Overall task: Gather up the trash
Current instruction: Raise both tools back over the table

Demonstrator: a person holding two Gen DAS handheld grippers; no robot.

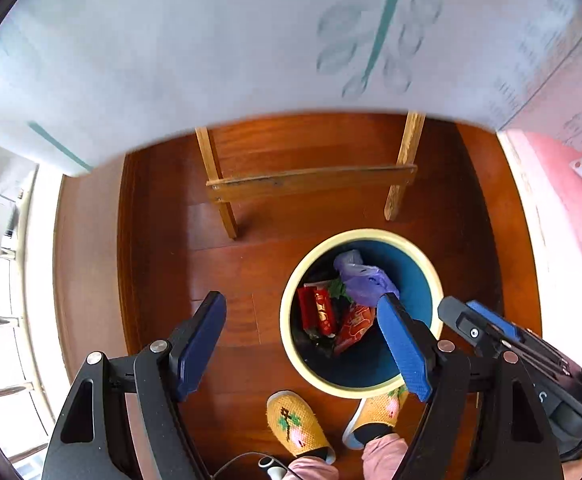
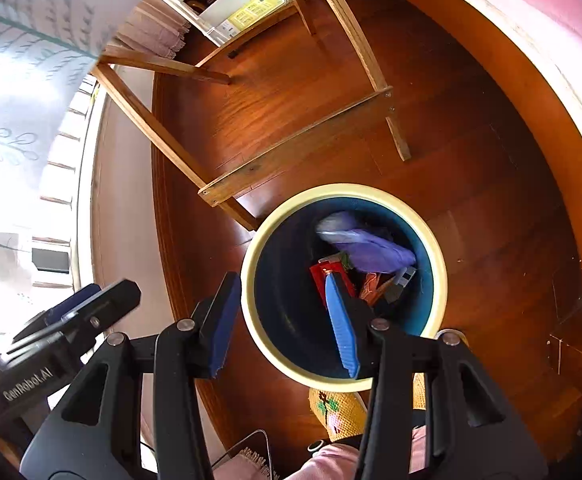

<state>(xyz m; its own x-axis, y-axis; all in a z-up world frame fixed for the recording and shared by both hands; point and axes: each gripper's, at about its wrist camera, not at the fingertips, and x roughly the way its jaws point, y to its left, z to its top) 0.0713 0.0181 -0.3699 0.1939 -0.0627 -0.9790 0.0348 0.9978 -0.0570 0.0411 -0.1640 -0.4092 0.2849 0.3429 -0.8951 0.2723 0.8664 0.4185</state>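
both tongs hang over the round dark-blue bin with cream rim (image 1: 295, 280) on the wooden floor (image 1: 163, 240), just near of the tabletop's wooden legs (image 1: 311, 182). left tongs (image 1: 303, 344) spread wide, nothing between the pads; right tongs (image 2: 285, 320) same, empty. trash sits inside the bin: purple plastic bag (image 1: 365, 280) at the far side, red wrappers (image 1: 323, 312) nearer. judgement: drop looks done. lift straight up clear of the rim, don't clip it or the slippered feet (image 1: 295, 420), then go for the next piece.
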